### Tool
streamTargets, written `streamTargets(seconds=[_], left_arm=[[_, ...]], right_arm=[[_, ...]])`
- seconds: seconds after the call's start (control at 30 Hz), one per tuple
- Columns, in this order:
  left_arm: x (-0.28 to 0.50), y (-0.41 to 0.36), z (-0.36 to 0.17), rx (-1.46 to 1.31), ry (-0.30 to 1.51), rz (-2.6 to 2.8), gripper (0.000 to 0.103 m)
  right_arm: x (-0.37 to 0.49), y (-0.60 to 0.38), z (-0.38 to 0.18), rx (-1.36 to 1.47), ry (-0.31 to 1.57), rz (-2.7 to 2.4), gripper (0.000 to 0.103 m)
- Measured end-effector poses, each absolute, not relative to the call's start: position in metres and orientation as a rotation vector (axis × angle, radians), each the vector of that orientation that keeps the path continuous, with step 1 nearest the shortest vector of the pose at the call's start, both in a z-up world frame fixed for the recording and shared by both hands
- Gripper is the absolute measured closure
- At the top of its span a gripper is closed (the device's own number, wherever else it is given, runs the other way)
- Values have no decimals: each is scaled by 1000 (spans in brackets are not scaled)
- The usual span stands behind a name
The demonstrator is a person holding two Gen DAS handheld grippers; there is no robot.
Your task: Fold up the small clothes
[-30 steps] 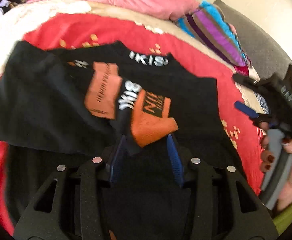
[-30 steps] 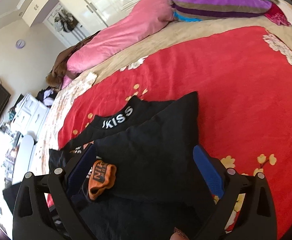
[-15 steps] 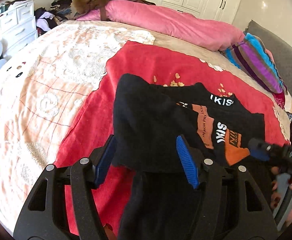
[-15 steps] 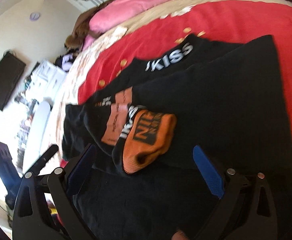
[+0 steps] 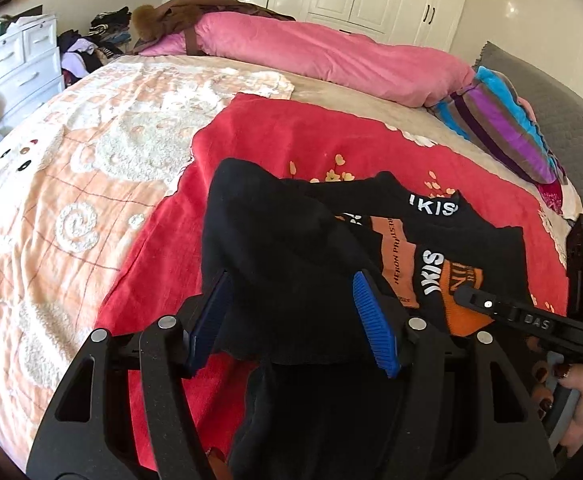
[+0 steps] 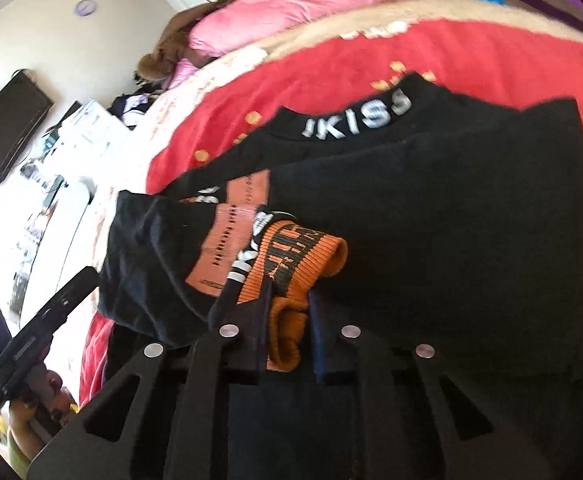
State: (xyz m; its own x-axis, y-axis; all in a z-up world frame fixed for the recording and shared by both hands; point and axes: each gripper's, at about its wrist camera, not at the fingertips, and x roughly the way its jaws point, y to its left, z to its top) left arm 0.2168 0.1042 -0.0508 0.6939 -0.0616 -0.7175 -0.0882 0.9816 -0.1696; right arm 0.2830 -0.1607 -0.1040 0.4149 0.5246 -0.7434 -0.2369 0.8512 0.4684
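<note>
A soft black top [image 5: 291, 248] with white letters lies on a fuzzy red blanket [image 5: 275, 140]. The left gripper [image 5: 291, 320] has its blue ridged pads spread wide around a fold of black cloth. The right gripper [image 6: 287, 320] pinches the ribbed orange cuff [image 6: 291, 264] near the middle.

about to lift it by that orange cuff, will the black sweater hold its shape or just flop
Probably flop: the black sweater already lies in soft, creased layers on the red blanket. The orange cuff bunches between the right gripper fingers, so the knit likely stretches and the sleeve trails. It looks light, and the fuzzy blanket may drag on it.
</note>
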Motion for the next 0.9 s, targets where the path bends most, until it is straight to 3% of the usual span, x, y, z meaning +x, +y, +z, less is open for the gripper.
streamTargets(seconds=[0.4, 0.9], left_arm=[[218, 99, -43, -203, 766, 5, 48], [243, 44, -54, -76, 819, -94, 44]], right_arm=[[280, -200, -19, 193, 770, 463, 89], [302, -248, -60, 97, 946, 209, 89]])
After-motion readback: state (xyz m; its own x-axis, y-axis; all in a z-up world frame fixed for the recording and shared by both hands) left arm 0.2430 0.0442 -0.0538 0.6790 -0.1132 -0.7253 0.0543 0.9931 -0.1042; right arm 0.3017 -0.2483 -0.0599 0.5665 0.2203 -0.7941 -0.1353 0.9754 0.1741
